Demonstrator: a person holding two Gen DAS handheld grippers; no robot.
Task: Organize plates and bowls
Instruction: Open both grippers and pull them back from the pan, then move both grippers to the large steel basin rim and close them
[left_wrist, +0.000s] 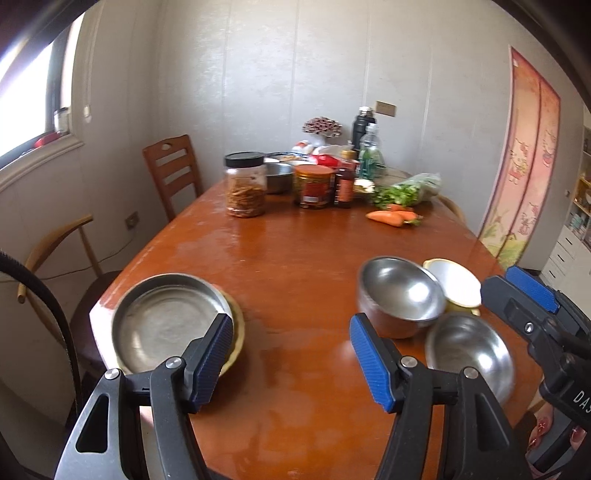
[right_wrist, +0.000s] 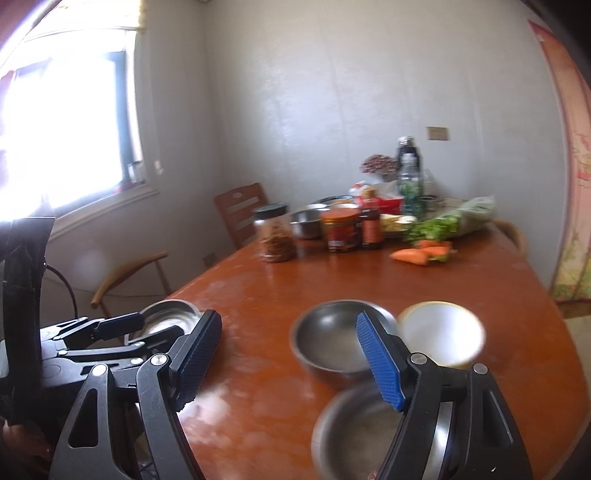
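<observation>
A steel plate (left_wrist: 166, 321) lies on a yellow plate (left_wrist: 236, 332) at the table's near left corner; it also shows in the right wrist view (right_wrist: 166, 314). Two steel bowls (left_wrist: 400, 295) (left_wrist: 469, 354) and a white bowl with a yellow rim (left_wrist: 456, 282) stand close together at the near right. In the right wrist view they are the far steel bowl (right_wrist: 332, 339), the near steel bowl (right_wrist: 362, 435) and the white bowl (right_wrist: 443, 334). My left gripper (left_wrist: 291, 354) is open and empty above the table between plates and bowls. My right gripper (right_wrist: 288, 358) is open and empty over the bowls.
Jars (left_wrist: 245, 184), bottles (left_wrist: 345, 181), a steel basin (left_wrist: 279, 177), greens (left_wrist: 406, 190) and carrots (left_wrist: 391, 218) crowd the far end of the brown table (left_wrist: 295, 258). Wooden chairs (left_wrist: 171, 170) stand at the left side. A wall and window lie beyond.
</observation>
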